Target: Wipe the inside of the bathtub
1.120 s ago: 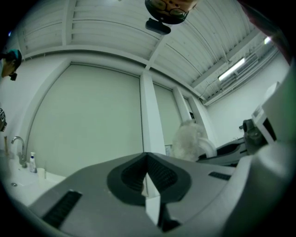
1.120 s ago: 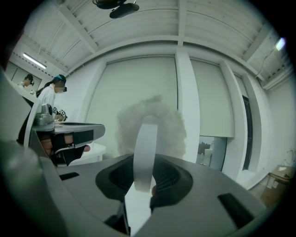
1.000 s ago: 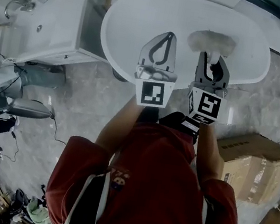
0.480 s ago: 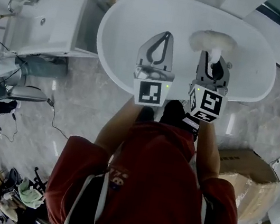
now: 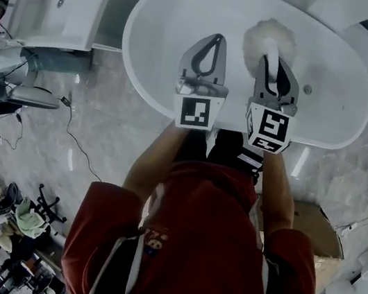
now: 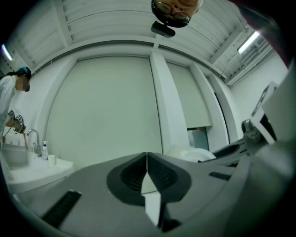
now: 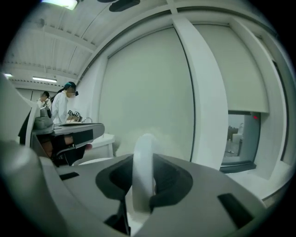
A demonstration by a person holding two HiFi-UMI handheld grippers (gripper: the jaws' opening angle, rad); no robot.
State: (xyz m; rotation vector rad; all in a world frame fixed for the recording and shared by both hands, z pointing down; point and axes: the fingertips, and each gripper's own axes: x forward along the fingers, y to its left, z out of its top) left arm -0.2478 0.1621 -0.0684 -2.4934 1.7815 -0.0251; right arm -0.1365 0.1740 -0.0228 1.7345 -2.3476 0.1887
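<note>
1. The bathtub [image 5: 163, 33] is a smooth, glossy white oval shell at the far side of the scene. It stands on a grey marbled floor [image 5: 102, 128].
2. The right hand-held gripper [image 5: 277, 68] is clamped on the smooth, rounded white handle [image 7: 142, 162] of a wiper. The wiper's fluffy, woolly white head [image 5: 267, 36] sits over the inside of the tub, toward its far wall.
3. The left hand-held gripper [image 5: 215, 43] is grey with dark ribbed pads. Its jaws are pressed together with nothing between them, and it hovers over the tub's inside, just left of the right one.
4. A boxy white washbasin [image 5: 60, 8] with a curved metal tap [image 6: 31, 138] stands left of the tub.
5. From above it is not clear whether the fluffy head touches the tub surface.
6. In the right gripper view the head is only a pale blur beyond the jaws, and the lower end of the handle is buried between them.
7. The person's red top [image 5: 201, 251] hides the near floor.
8. A brown cardboard box [image 5: 312, 222] at the near right is partly covered by the right arm.
</note>
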